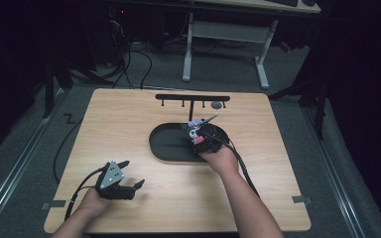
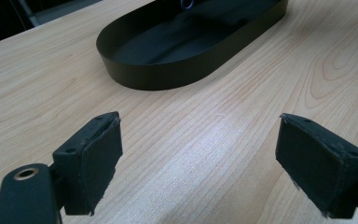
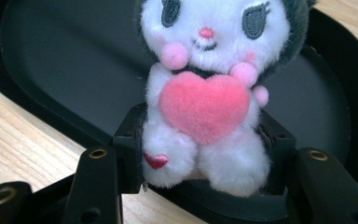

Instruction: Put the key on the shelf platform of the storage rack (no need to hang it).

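1. The right gripper point(image 3: 200, 154) has its jaws clenched on a plush toy point(image 3: 205, 93) at the lower body.
2. Below the jaws lies the black oval tray point(image 3: 51, 60), the toy seemingly over its near rim.
3. The left gripper point(image 2: 200, 158) is released, jaws wide over bare desk point(image 2: 242, 93), tray edge ahead.

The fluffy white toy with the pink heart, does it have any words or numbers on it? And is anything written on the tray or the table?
No readable text anywhere.
White plush toy with dark ears: only a plain pink felt heart and a small red stitched heart, no letters.
Black oval plastic tray: no label.
Light wooden table: only wood grain.
Black T-shaped hook rack: nothing written that I can see.
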The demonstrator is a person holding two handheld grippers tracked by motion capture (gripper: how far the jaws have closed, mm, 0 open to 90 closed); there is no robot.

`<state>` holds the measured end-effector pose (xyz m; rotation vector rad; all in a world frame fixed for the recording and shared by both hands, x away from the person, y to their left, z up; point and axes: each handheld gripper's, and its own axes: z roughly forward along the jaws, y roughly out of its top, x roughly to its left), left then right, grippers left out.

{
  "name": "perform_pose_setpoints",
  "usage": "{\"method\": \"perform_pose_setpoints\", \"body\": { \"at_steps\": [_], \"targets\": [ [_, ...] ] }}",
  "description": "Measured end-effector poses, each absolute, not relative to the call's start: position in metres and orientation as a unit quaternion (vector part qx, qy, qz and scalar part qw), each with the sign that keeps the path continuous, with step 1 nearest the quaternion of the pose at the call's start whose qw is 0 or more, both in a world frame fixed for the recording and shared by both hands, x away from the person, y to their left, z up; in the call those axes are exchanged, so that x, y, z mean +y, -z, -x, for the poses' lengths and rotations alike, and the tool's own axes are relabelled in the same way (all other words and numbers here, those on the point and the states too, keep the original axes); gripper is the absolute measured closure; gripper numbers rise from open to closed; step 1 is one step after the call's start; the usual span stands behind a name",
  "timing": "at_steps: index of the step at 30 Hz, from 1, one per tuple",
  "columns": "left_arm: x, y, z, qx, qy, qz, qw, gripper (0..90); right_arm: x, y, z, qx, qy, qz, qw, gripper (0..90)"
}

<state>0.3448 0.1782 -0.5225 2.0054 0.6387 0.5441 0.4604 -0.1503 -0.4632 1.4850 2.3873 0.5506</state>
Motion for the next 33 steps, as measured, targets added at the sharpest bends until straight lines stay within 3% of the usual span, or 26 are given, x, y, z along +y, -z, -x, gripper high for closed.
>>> {"method": "perform_pose_setpoints", "body": {
  "at_steps": [33],
  "targets": [
    [0.178, 0.522, -0.345, 0.26, -0.22, -0.819, 0.462, 15.4, -0.161, 0.485, -0.461, 0.812, -0.174, -0.543, 0.127, 46.4]
  ]
}}
